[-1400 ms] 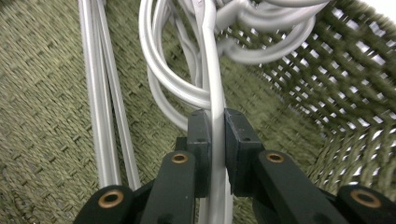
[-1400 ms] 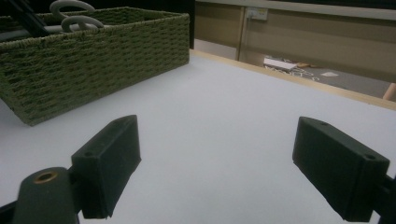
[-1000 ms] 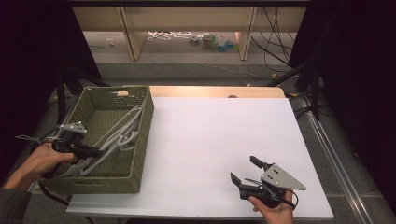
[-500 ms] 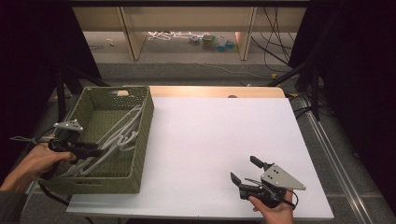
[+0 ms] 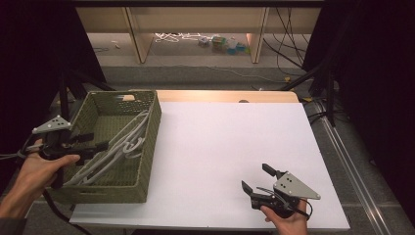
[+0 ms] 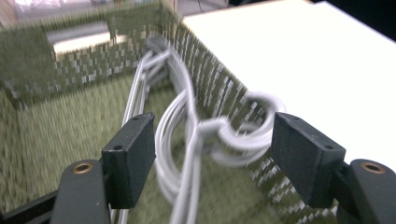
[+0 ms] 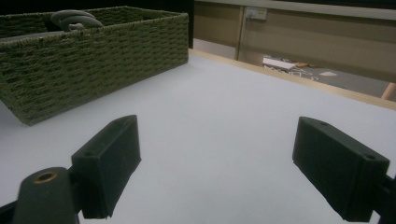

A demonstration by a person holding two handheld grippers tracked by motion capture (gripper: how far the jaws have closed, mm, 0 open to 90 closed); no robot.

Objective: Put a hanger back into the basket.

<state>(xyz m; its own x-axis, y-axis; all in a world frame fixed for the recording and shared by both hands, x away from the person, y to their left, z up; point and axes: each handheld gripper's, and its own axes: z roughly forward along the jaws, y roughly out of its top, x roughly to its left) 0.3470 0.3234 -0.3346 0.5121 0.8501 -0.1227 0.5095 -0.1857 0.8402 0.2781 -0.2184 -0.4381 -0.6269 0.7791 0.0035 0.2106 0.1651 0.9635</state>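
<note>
Jaws apart on both grippers.
Left gripper (image 6: 212,158) has just been opening above the grey hangers (image 6: 187,135), clear of its pads, inside the woven basket (image 5: 149,142); right gripper (image 7: 215,163) holds nothing.

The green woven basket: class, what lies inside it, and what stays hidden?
Inside the basket lie pale grey clothes hangers, leaning against its right wall. The basket floor beneath them and their lower ends are covered.

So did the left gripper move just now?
Yes. The left gripper rose and drew back toward the basket's left wall, its jaws just opening off the white hangers.
</note>
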